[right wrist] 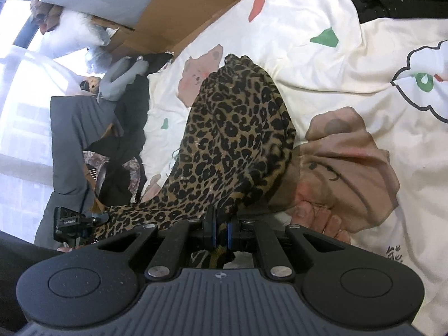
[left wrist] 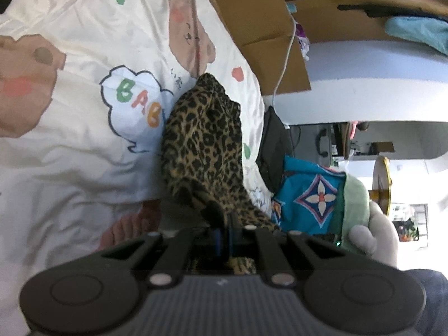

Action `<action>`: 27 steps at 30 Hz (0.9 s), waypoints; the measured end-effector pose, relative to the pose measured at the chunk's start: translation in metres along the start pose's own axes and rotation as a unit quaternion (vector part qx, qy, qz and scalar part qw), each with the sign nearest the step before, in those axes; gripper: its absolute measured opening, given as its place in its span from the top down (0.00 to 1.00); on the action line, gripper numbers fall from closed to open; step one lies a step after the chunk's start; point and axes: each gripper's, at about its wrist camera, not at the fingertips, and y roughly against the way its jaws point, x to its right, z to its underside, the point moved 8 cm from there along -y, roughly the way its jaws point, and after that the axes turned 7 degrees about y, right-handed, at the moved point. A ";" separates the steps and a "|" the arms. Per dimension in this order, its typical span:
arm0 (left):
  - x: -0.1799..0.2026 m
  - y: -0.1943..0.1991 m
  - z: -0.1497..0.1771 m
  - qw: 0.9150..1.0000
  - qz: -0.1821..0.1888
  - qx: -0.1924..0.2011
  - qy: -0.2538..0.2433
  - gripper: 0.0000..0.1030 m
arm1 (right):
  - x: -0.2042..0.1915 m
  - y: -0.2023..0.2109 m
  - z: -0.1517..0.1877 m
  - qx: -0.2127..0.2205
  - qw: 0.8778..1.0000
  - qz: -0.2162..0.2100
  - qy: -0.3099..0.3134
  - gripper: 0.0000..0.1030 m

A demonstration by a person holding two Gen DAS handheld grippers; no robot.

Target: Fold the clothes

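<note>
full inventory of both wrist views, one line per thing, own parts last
leopard-print garment: 1, tan with black spots, bunched over the sheet, pinched by both grippers
cartoon bedsheet: 1, cream with bear, cloud and blob prints, under the garment
cardboard boxes: several, brown, along the sheet's far edge
patterned cloth: 1, blue with a flower motif, beside the sheet in the left wrist view
dark clothes pile: several, grey and black, left in the right wrist view
white cable: 1, across the boxes
left gripper: black, blue pads, shut on the garment
right gripper: black, blue pads, shut on the garment
</note>
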 end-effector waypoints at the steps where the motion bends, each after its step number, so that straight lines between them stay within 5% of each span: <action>1: 0.000 -0.002 -0.003 1.000 0.000 0.001 0.000 0.95 | 0.002 -0.001 -0.001 0.001 1.000 -0.001 -0.002 0.95; 17: 0.005 -0.014 -0.059 0.999 0.019 0.045 0.015 0.95 | 0.013 -0.017 -0.041 0.048 0.998 -0.041 -0.014 0.95; 27: -0.019 -0.048 -0.106 0.998 -0.005 0.056 0.022 0.95 | 0.036 -0.057 -0.072 0.048 0.998 -0.011 -0.027 0.95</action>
